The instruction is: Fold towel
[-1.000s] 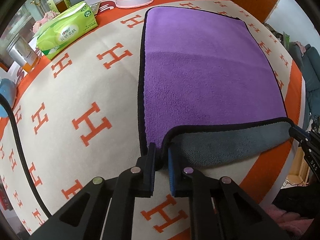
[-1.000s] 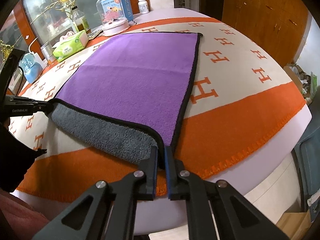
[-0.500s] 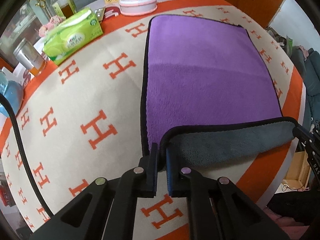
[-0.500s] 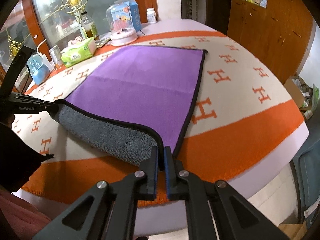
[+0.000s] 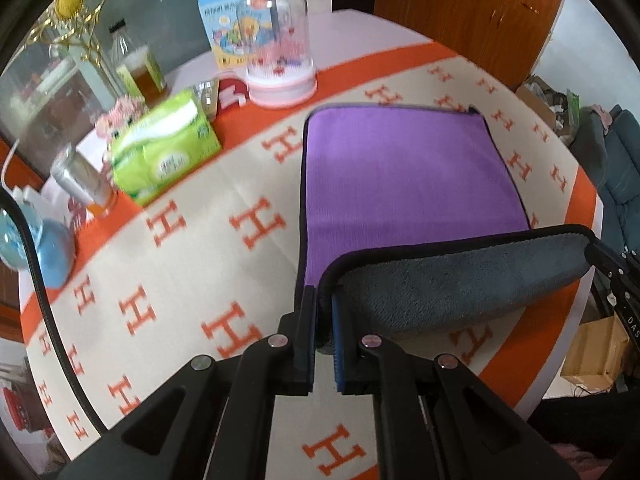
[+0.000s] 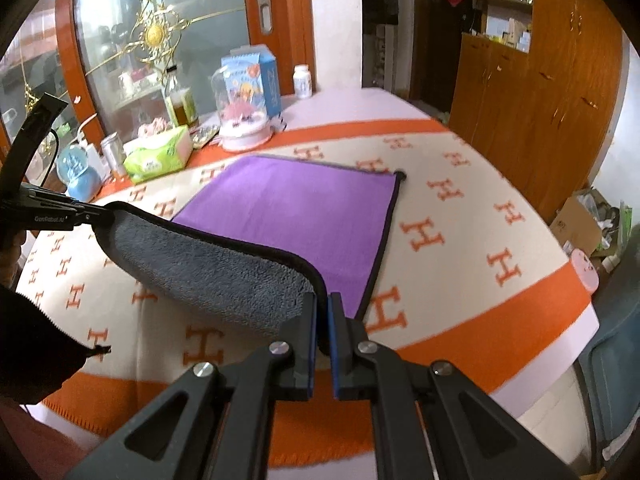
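Observation:
A purple towel (image 5: pixel 404 176) with a grey underside and black trim lies on the table; it also shows in the right wrist view (image 6: pixel 304 216). Its near edge is lifted and curls over, grey side (image 5: pixel 452 280) showing. My left gripper (image 5: pixel 324 300) is shut on the near left corner. My right gripper (image 6: pixel 323 308) is shut on the near right corner. Each gripper shows at the edge of the other's view, the right one in the left wrist view (image 5: pixel 612 268) and the left one in the right wrist view (image 6: pixel 60 212).
The table has an orange and cream cloth with H marks (image 5: pixel 192 256). At its far left stand a green tissue pack (image 5: pixel 164 152), a glass dome (image 5: pixel 280 68), a bottle (image 5: pixel 138 70), a can (image 5: pixel 82 180) and a blue globe (image 5: pixel 48 248). Wooden cabinets (image 6: pixel 532 92) stand beyond.
Both grippers have risen and moved forward with the near edge. The lifted grey flap is larger and covers more of the purple side.

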